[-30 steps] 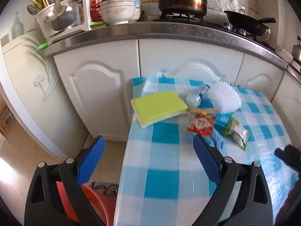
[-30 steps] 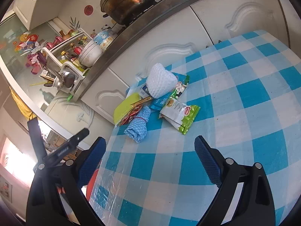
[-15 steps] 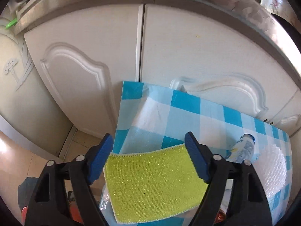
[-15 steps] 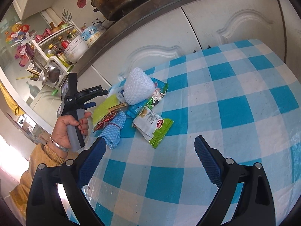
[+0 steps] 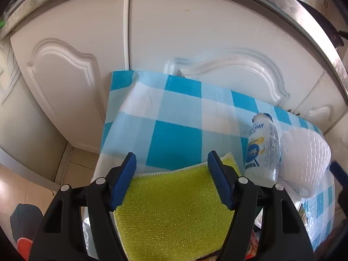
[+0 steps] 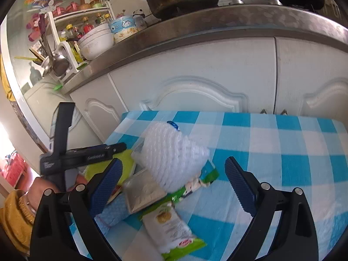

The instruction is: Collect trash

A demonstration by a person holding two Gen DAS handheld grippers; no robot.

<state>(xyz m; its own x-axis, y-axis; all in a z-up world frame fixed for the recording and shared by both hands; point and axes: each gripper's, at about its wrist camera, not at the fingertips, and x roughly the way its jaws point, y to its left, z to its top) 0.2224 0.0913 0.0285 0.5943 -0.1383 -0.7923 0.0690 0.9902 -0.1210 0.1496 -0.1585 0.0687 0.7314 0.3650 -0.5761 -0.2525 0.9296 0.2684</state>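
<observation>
A yellow-green scouring cloth (image 5: 174, 213) lies flat near the corner of the blue-check table (image 5: 174, 117). My left gripper (image 5: 171, 178) straddles it with its jaws closing; the blue pads flank the cloth, which is not bunched or lifted. To its right lie a small white bottle (image 5: 262, 150) and a white foam net (image 5: 304, 163). My right gripper (image 6: 174, 184) stands open just short of the trash pile: the foam net (image 6: 174, 156), a silver packet (image 6: 143, 191), a green-and-white snack wrapper (image 6: 171, 228) and a blue cloth (image 6: 113, 213). Nothing touches its pads.
White cabinet doors (image 6: 195, 80) stand right behind the table, under a steel counter (image 6: 195, 24) with a pot, bowls and a rack. A hand (image 6: 41, 187) in a yellow sleeve holds the left tool. A red bin (image 5: 24, 245) sits on the floor at the left.
My left gripper came forward and down over the yellow-green cloth and its jaws narrowed. My right gripper swung in toward the pile and rolled level, so the foam net now sits between its fingers in view.
</observation>
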